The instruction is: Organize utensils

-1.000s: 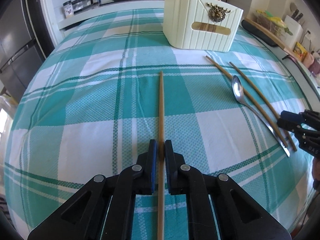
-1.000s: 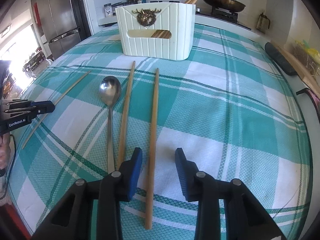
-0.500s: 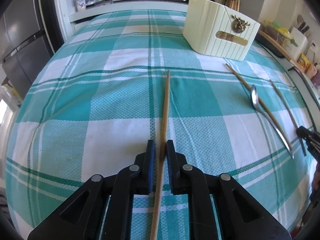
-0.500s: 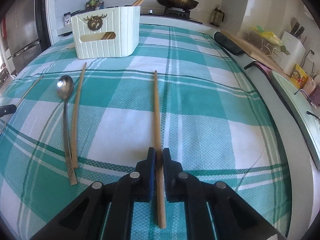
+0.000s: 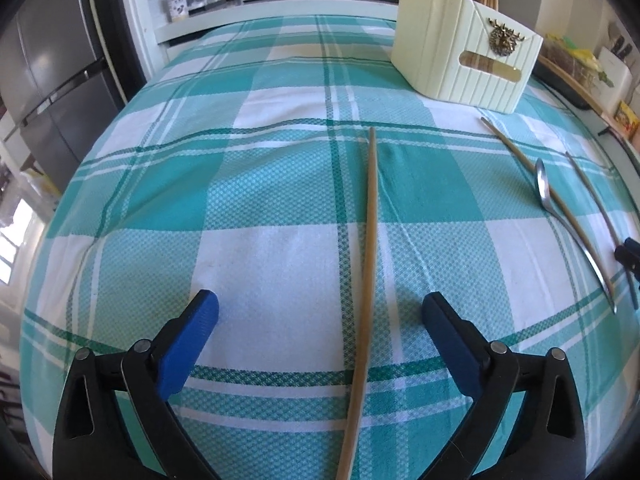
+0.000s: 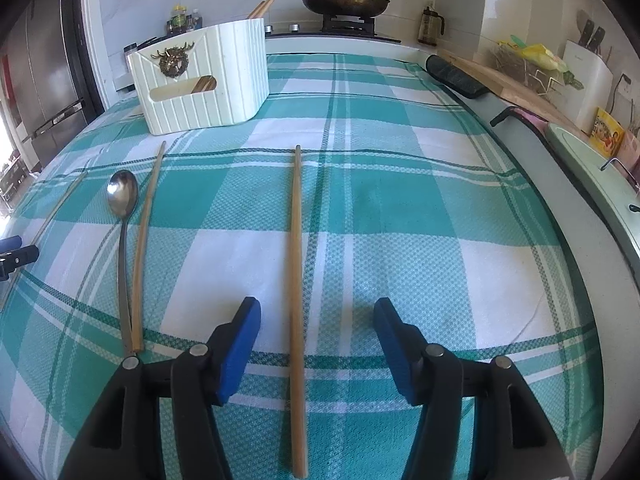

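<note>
Chopstick [image 6: 296, 264] between spread right claw [image 6: 316, 326] fingers

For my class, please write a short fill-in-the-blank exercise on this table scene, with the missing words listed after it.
1. Both tongs, left tongs and right tongs, are ____.
2. Between the right tongs lies one wooden ____ on the cloth.
3. The metal spoon lies beside a chopstick, on its ____ side in the right wrist view.
4. The cream basket bears a gold ____ head emblem.

Missing words: open; chopstick; left; deer
</note>
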The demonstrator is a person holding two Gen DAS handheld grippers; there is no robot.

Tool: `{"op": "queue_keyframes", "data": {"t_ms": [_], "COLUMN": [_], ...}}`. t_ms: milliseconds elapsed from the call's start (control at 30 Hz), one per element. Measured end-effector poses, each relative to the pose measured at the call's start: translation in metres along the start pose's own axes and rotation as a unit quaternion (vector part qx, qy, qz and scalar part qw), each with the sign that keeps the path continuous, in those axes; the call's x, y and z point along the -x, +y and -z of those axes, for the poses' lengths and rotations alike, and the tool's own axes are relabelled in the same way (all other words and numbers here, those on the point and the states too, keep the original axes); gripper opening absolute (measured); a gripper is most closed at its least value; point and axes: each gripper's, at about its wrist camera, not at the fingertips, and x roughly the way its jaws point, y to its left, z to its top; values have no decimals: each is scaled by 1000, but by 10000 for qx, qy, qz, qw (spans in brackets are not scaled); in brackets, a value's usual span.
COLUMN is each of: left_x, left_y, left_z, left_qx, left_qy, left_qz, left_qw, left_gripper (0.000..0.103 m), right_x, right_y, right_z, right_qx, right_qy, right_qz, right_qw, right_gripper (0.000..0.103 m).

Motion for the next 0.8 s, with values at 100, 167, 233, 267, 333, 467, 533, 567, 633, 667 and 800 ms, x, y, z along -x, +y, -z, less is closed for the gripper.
{"op": "queue_keyframes", "data": {"t_ms": [100,167,233,267,333,467,533,567,633,667,800], "left_x": [-1,-1,-1,-1,-1,-1,-1,-1,0,0,0], "left_y": [0,0,0,0,0,0,0,0,-1,-1,0], "left_z": [0,0,0,0,0,0,1,1,1,1,0], "left_qx": [0,-6,-10,-11,-9,-8,-8,-7,-3,-2,-4], "left_qy": [-24,-33,-38,-38,-39,-40,-39,-37,-32,-31,-23], "left_qz": [13,13,7,9,8,6,7,4,-3,-5,-1], "left_qw": [10000,10000,10000,10000,10000,10000,10000,10000,10000,10000,10000], "left_gripper": [103,103,103,103,103,103,103,103,103,103,103], "right_x": [-2,-1,-1,-1,-1,-1,-1,-1,-1,-1,-1], "right_y": [0,-1,0,0,0,0,0,0,0,-1,0], "right_z": [-1,-1,0,0,0,0,0,0,0,0,0], "right_qx": [-2,-14,-7,-2,-8,-5,-4,-4,-5,-4,-4], "right_qy": [-13,-19,-23,-25,-24,-24,-24,-25,-25,-25,-25], "right_qz": [10,-3,10,15,7,9,9,9,8,9,7], "right_qw": [10000,10000,10000,10000,10000,10000,10000,10000,10000,10000,10000], "right_gripper": [63,63,63,63,63,63,63,63,63,63,63]}}
